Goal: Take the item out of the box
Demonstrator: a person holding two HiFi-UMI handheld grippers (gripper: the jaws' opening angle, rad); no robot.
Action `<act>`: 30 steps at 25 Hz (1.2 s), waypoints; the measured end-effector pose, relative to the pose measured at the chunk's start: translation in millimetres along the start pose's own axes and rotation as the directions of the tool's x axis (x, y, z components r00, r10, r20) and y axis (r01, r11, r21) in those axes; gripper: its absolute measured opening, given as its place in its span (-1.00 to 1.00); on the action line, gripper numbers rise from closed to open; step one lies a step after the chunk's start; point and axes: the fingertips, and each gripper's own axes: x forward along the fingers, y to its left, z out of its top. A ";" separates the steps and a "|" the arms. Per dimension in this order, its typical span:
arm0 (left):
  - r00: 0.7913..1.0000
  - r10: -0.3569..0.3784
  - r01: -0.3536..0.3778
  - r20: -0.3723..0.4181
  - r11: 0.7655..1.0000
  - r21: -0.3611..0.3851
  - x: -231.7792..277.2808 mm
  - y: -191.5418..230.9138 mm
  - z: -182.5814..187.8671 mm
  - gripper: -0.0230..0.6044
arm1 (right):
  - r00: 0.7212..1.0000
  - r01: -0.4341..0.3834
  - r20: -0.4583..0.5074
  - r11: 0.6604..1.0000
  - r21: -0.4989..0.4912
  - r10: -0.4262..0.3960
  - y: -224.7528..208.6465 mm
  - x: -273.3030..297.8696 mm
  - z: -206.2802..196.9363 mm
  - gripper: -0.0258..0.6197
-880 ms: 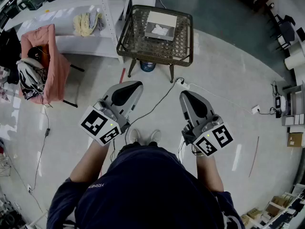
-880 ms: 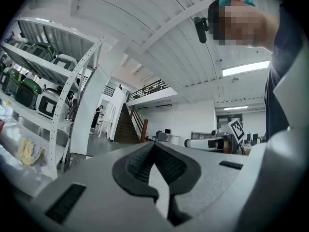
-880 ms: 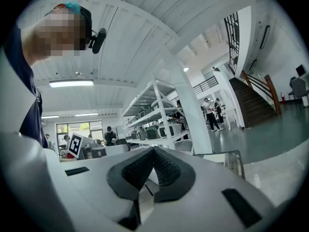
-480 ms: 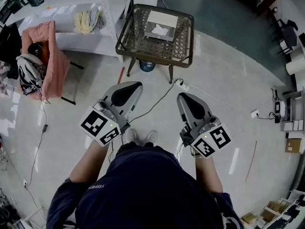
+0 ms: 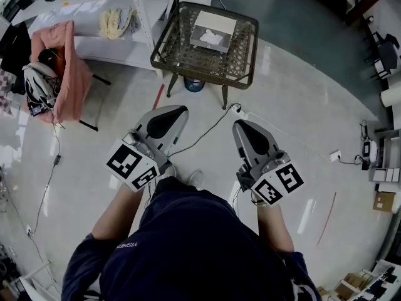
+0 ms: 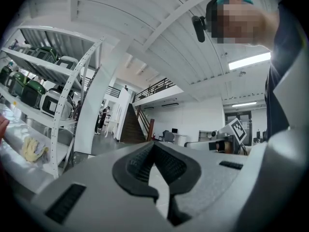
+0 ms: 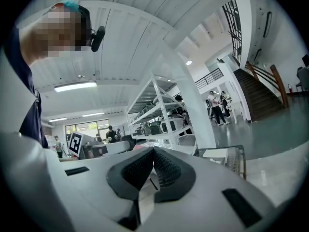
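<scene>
The person stands back from the wicker table [image 5: 241, 80], well apart from it. On the table sits the open box [image 5: 222, 22] with the white item [image 5: 211, 37] inside. Both claws are held level over the floor. The left gripper [image 5: 177, 111] is clenched on nothing, and the right gripper [image 5: 240, 126] is likewise closed and empty.

Box [image 5: 213, 31] on wicker table [image 5: 185, 56]

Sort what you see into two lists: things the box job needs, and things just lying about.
Job: box, white item inside it, wicker table, left gripper, right gripper.
Lying about: yellow gloves, pink cloth, helmet, floor cable.
</scene>
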 end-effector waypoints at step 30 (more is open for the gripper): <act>0.995 -0.070 0.067 -0.073 0.997 -0.039 122.6 161.6 -18.6 -0.91 | 0.996 0.069 -0.061 0.996 0.054 -0.066 -126.6 150.0 -4.5 -0.85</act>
